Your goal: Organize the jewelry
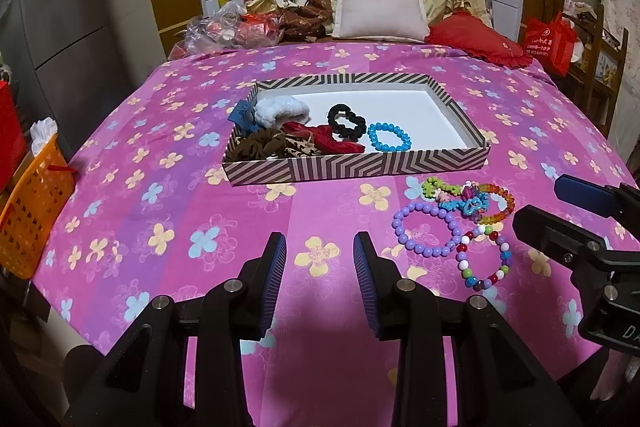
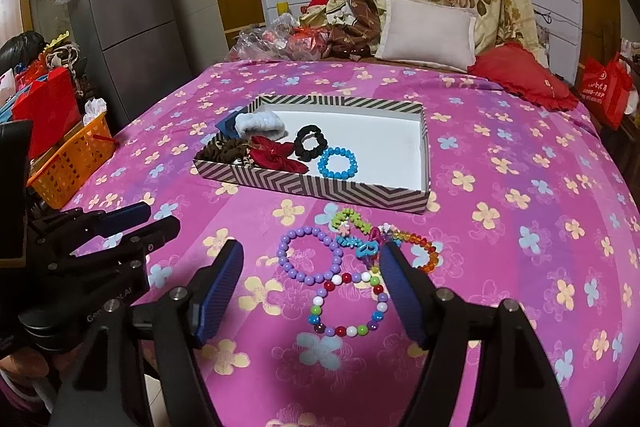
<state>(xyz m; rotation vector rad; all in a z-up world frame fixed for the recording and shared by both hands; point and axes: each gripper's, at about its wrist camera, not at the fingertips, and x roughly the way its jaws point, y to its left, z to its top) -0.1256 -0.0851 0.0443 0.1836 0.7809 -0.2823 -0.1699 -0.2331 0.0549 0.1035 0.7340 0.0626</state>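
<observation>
On bedspread [image 2: 520, 147], bracelets [image 2: 348, 303] (loose), right gripper [image 2: 312, 267] agape

little can be read. the body of the left gripper [image 2: 160, 223], seen at the left edge of the right wrist view, carries pale letters that begin "gen" and end in "ai"; the middle is blurred. the right gripper [image 1: 560, 201], at the right edge of the left wrist view, shows "da", cut off. the red bag [image 1: 550, 43] beyond the bed's far right corner bears white print too small to read.
</observation>
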